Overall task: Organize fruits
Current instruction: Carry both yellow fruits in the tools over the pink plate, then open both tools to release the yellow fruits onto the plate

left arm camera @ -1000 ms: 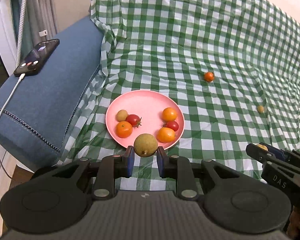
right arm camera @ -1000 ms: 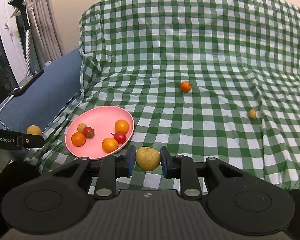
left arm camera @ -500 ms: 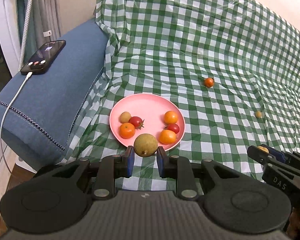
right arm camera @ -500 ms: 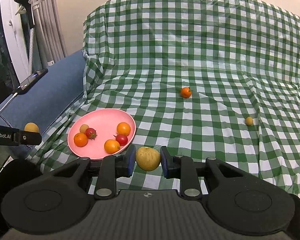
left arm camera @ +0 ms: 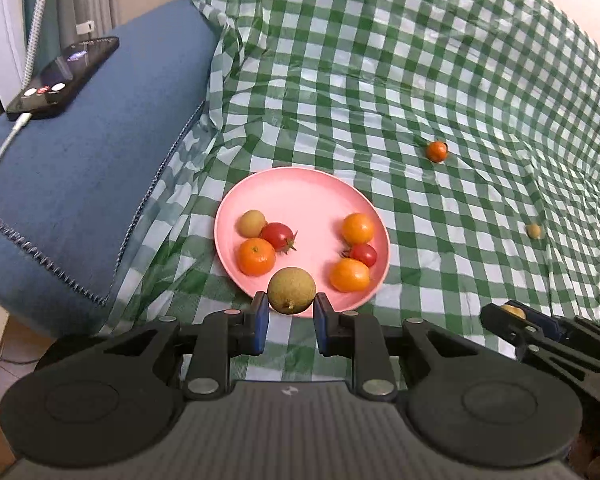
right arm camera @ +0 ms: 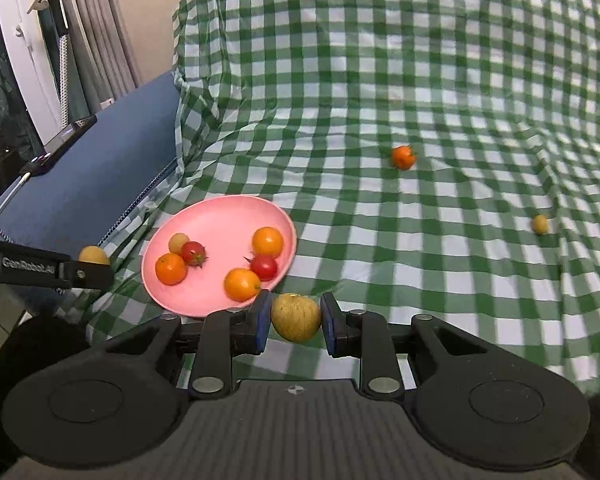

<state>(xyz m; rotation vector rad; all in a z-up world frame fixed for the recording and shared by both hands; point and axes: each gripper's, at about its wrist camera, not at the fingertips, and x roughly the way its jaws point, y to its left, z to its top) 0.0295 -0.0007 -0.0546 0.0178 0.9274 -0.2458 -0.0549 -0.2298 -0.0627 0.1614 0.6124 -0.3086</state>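
My left claw (left arm camera: 288, 317) pinches a brownish fruit (left arm camera: 291, 290) at the near edge of the pink plate (left arm camera: 300, 188), while my right claw (right arm camera: 293, 323) pinches a yellowish fruit (right arm camera: 296, 317).

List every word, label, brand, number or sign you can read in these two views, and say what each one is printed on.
"GenRobot.AI": on the side of the left gripper's black finger, seen in the right wrist view.
Phone on the blue cushion: lit screen with round icons, text too small to read.
Small emblems on the grey gripper bodies, no readable text.
Nothing readable on the right gripper, pink plate, fruits or checked cloth.
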